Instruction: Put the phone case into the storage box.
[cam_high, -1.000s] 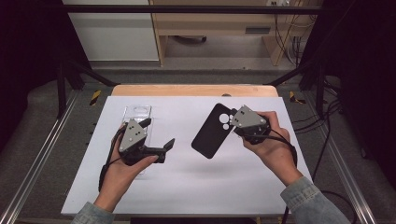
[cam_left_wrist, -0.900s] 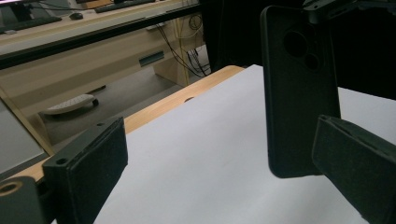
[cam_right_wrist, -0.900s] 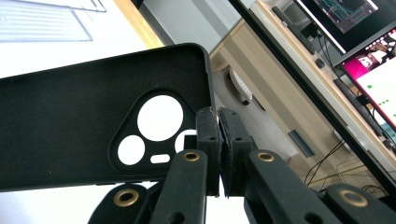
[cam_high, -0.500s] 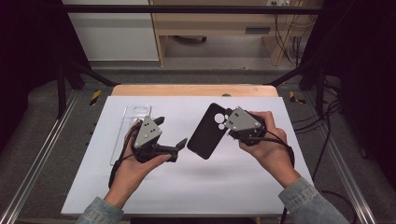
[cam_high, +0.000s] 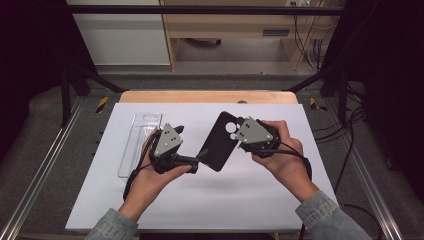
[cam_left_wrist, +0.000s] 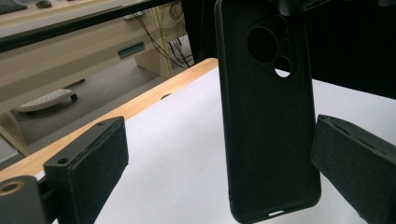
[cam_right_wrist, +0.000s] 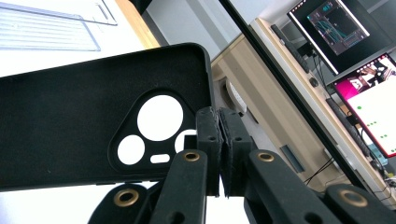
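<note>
A black phone case (cam_high: 220, 142) with camera cutouts hangs tilted above the white table sheet (cam_high: 200, 205). My right gripper (cam_high: 240, 134) is shut on the case's cutout end; in the right gripper view the pads (cam_right_wrist: 208, 135) pinch the case (cam_right_wrist: 70, 126) beside the round holes. My left gripper (cam_high: 191, 143) is open at the case's lower end. In the left gripper view the case (cam_left_wrist: 266, 126) stands upright between the two pads (cam_left_wrist: 88, 163), with a gap on each side.
A clear plastic packaging tray (cam_high: 140, 142) lies flat on the sheet left of my left hand. A wooden table edge (cam_high: 207, 96) runs along the back. Cables hang at the right side (cam_high: 345, 150). Monitors (cam_right_wrist: 336, 23) glow beyond the table.
My left gripper has moved right from beside the clear tray to the case's lower end, which now stands between its jaws. The right gripper and case shifted slightly left.
</note>
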